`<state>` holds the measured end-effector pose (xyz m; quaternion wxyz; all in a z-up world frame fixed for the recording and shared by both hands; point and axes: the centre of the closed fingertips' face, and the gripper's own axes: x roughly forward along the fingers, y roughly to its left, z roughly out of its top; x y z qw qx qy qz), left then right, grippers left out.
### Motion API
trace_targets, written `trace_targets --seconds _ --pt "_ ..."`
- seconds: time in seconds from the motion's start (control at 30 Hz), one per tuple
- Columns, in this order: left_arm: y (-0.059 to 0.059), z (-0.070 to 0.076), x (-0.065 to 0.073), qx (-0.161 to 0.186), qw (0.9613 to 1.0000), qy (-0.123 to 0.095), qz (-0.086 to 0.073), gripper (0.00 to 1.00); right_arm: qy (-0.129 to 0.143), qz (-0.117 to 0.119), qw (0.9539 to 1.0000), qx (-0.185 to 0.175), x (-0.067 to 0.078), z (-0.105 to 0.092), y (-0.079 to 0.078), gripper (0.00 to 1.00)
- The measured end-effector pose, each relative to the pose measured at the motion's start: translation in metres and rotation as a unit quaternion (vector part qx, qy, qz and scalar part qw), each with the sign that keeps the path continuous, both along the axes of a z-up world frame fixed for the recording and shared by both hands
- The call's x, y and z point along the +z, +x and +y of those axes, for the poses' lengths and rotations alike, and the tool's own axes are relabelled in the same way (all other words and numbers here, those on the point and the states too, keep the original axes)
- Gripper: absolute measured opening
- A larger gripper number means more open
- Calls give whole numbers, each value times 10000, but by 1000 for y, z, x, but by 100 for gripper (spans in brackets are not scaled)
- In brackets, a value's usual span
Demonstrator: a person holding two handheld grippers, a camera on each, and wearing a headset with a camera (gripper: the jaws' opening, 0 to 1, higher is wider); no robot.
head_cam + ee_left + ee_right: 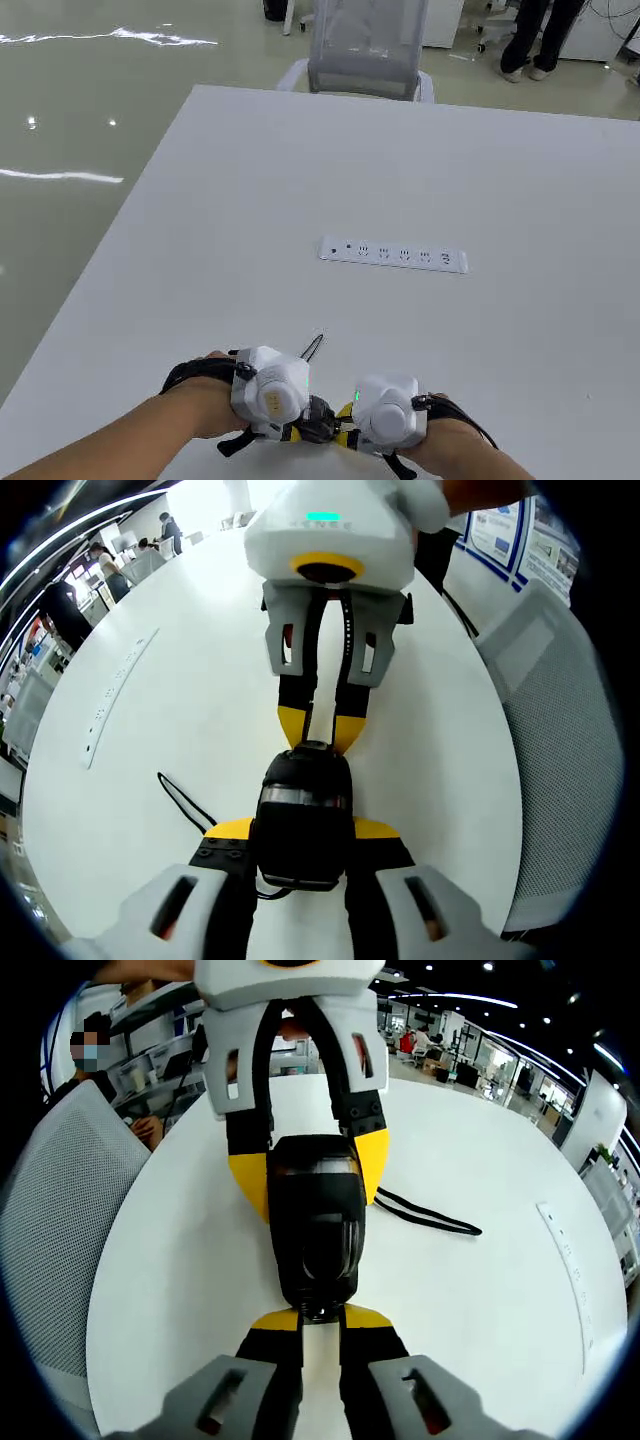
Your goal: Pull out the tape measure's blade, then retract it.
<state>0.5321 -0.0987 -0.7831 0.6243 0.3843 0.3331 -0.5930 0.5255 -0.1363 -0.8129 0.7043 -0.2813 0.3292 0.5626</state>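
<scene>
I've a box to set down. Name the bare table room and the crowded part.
Bare: the table from the power strip to the chair. Crowded: the near edge, where left gripper and right gripper meet on the tape measure.

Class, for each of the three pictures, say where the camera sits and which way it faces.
Head view: on the headset, facing forward and down across the table; both forearms, left gripper and right gripper show.
Left gripper view: on the left gripper, looking along its jaws at the tape measure and right gripper.
Right gripper view: opposite, facing the left gripper.
Shared: all show the tape measure.
</scene>
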Motion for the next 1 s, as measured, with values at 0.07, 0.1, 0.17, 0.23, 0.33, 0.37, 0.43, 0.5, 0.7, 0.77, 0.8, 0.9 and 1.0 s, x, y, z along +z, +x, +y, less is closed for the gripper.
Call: trace_targets --seconds 0.07,0.1,0.17,0.23,0.33,0.37,0.43,0.5,0.7,0.77,0.8,0.9,1.0 --pt "0 0 0 -29 10000 0 -9 29 -21 -47 10000 41 0 0 -1 11" --pt "0 0 0 -57 10000 13 -20 29 -25 -56 10000 40 0 0 -1 11" --pt "0 0 0 -81 10000 33 -25 29 -48 -70 9999 65 0 1 -1 11" --pt "0 0 0 -97 9999 26 -13 29 -113 -120 9998 136 0 1 -2 11" --pt "0 0 0 -110 9999 21 -14 29 -133 -137 9997 156 0 1 -2 11" --pt "-1 0 0 -125 9999 27 -15 29 -124 -113 9997 152 0 1 -3 11" --pt "-1 0 0 -156 9999 45 -28 29 -133 -111 9997 164 0 0 -3 11" --pt "-1 0 0 -169 9998 52 -33 29 -149 -108 9997 178 0 1 -3 11" --pt "-1 1 1 -167 9998 11 -61 28 -158 -88 9997 149 0 -1 -4 10" --pt "-1 1 1 -206 9998 26 -68 28 -157 -78 9997 143 1 -2 -5 10" --pt "-1 1 1 -207 9998 26 -62 28 -162 -80 9997 142 0 -2 -4 10" --pt "-1 1 1 -203 9998 41 -54 28 -162 -64 9998 118 0 -4 -4 10" --pt "-1 1 1 -208 9998 39 -53 29 -171 -57 9998 111 0 -5 -4 10"
